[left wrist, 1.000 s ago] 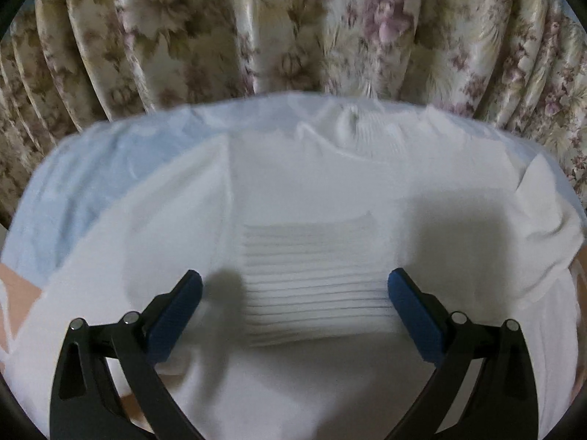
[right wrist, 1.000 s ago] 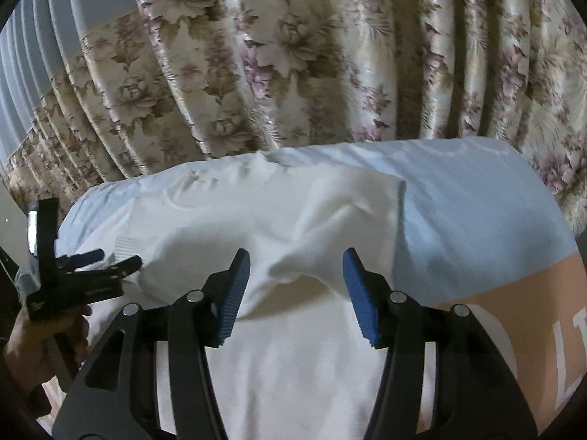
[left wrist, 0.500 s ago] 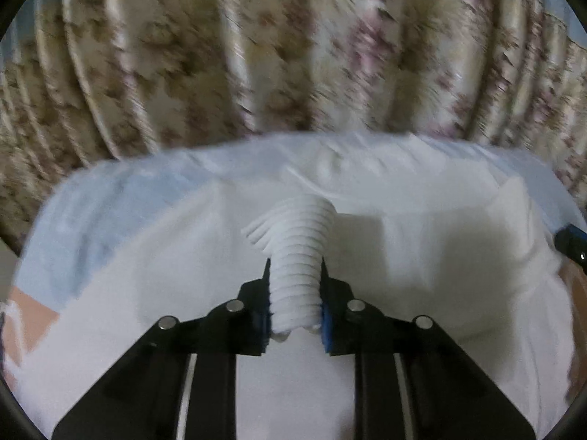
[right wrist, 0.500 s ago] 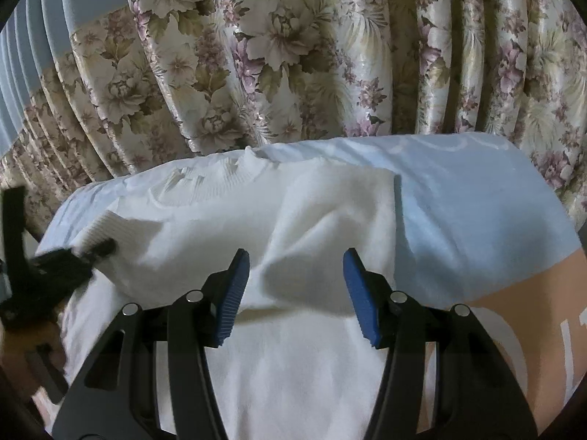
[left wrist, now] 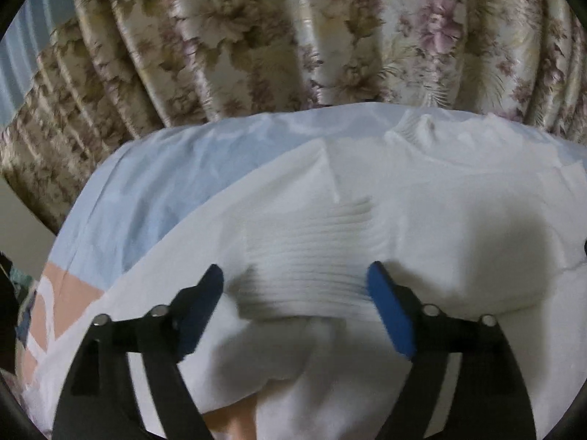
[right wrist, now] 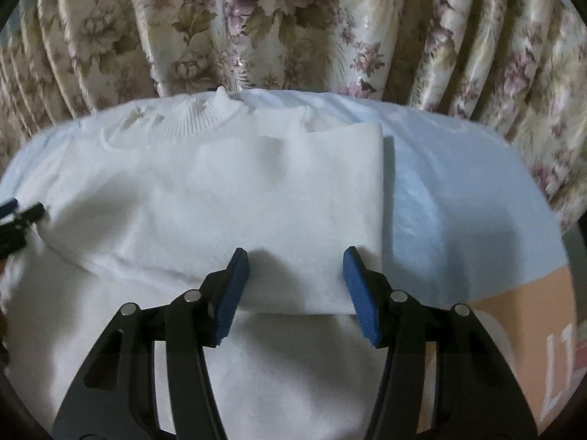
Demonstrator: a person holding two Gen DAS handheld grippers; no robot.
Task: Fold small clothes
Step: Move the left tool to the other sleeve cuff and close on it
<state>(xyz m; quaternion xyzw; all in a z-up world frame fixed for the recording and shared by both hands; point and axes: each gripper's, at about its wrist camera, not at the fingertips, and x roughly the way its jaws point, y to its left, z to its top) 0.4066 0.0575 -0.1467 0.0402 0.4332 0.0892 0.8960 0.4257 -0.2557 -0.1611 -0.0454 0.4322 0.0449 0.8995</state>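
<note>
Tools first: the left tool (left wrist: 295, 286) stands released, its blue pads either side of the ribbed cuff (left wrist: 308, 256) without gripping it; the right tool (right wrist: 295, 275) is likewise released, poised over the near hem of the folded-in right sleeve (right wrist: 293, 198). Neither holds cloth.

Article: a white knitted sweater (right wrist: 183, 348) lies flat on the bed (right wrist: 458, 201), collar (right wrist: 194, 117) toward the far edge, both sleeves laid across the body. Judged stage: sleeves in, lengthwise fold pending.

Recommended practice: smooth the cuff flat before proceeding, since a bulge shows just near of it; take both layers at the near hem together and carry them toward the collar evenly, so that the sleeves do not slide out.

Clearances: bare sheet lies open beyond the sweater's right edge and toward the far left corner. Floral curtain (right wrist: 293, 25) hangs immediately behind the bed's far edge; little room there.
</note>
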